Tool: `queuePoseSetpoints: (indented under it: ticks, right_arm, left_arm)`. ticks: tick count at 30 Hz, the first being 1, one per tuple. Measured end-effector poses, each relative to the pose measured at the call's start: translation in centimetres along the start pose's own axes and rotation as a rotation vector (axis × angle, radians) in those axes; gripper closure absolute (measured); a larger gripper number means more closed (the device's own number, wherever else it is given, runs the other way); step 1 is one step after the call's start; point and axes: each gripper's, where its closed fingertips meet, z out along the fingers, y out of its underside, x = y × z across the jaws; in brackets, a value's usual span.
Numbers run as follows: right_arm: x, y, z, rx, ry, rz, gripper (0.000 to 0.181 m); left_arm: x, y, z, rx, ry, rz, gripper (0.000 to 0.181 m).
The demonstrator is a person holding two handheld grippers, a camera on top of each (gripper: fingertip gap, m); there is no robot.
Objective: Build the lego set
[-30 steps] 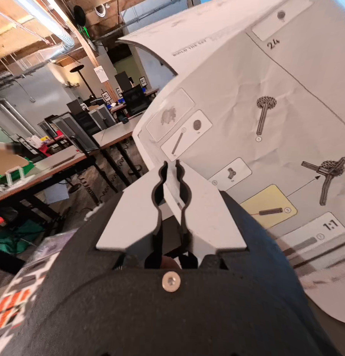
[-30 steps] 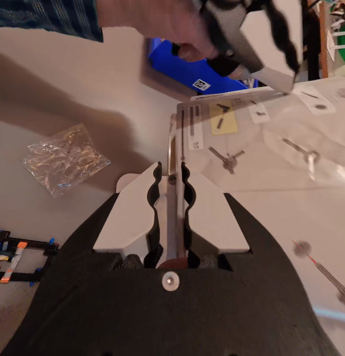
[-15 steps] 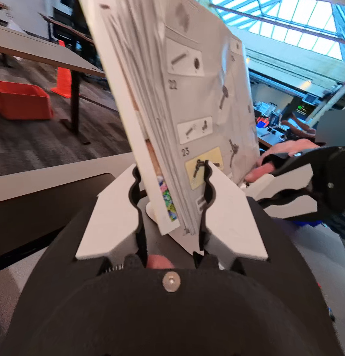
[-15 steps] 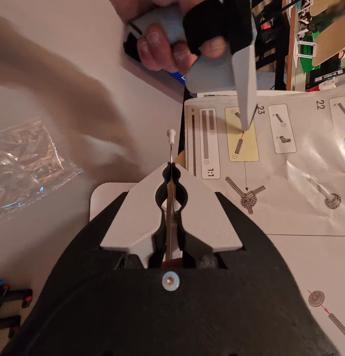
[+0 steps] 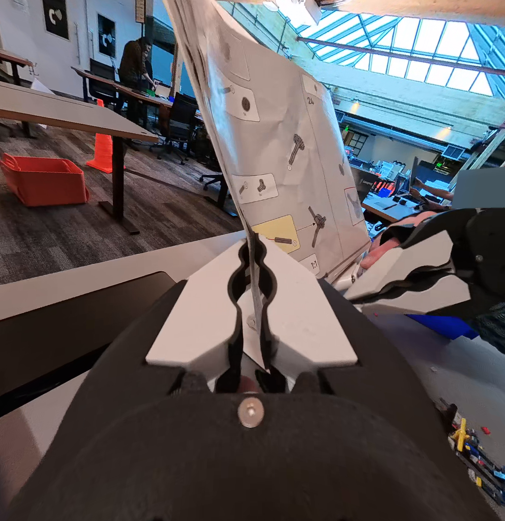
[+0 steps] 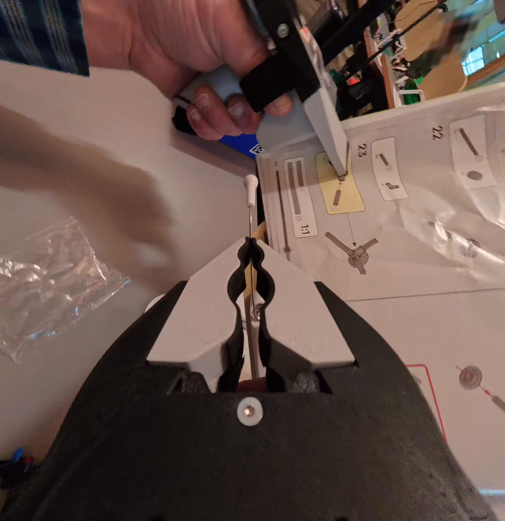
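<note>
On a pale table (image 6: 76, 141) in an open workshop, left gripper (image 5: 252, 239) pinches one instruction booklet (image 5: 288, 141); right gripper (image 6: 251, 239), at three o'clock, clamps one thin wire stand (image 6: 249, 197).

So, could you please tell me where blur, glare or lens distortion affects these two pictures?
Left wrist view: mostly sharp; the wide lens bends the desk edges; the skylight is bright, while the near booklet page stays readable. Right wrist view: a blurred shadow smears across the table, the upper right background is streaked, and glare washes out the page at the right; the plastic bag glints.
</note>
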Motion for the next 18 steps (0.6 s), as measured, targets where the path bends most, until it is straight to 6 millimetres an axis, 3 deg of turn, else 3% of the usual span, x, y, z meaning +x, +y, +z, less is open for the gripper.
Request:
queuePoseSetpoints:
  ticks: [1,5,10,14,15,18]
  right_arm:
    - [0.3,-0.1,-0.1,0.014,0.015,0.040,0.181]
    - [2.1,0.0,-0.4,0.049,0.095,0.248,0.181]
    - [4.6,2.0,-0.6,0.020,0.189,0.509,0.180]
    - [5.4,1.3,-1.8,0.013,0.307,0.422,0.159]
    - [5.4,1.0,-2.4,0.039,0.292,0.444,0.146]
    - [6.1,1.0,-5.4,0.066,0.322,0.453,0.137]
  left_arm:
    - [0.0,0.0,-0.1,0.001,0.004,-0.001,0.181]
    - [-0.1,0.3,-0.3,0.001,0.009,0.001,0.181]
    - [-0.2,0.1,-0.5,0.020,0.021,-0.016,0.181]
    - [-0.3,0.1,-0.4,0.022,0.001,-0.014,0.179]
    - [-0.3,0.1,-0.5,0.027,-0.001,-0.020,0.178]
    - [-0.9,-0.1,-0.8,0.044,-0.053,-0.024,0.161]
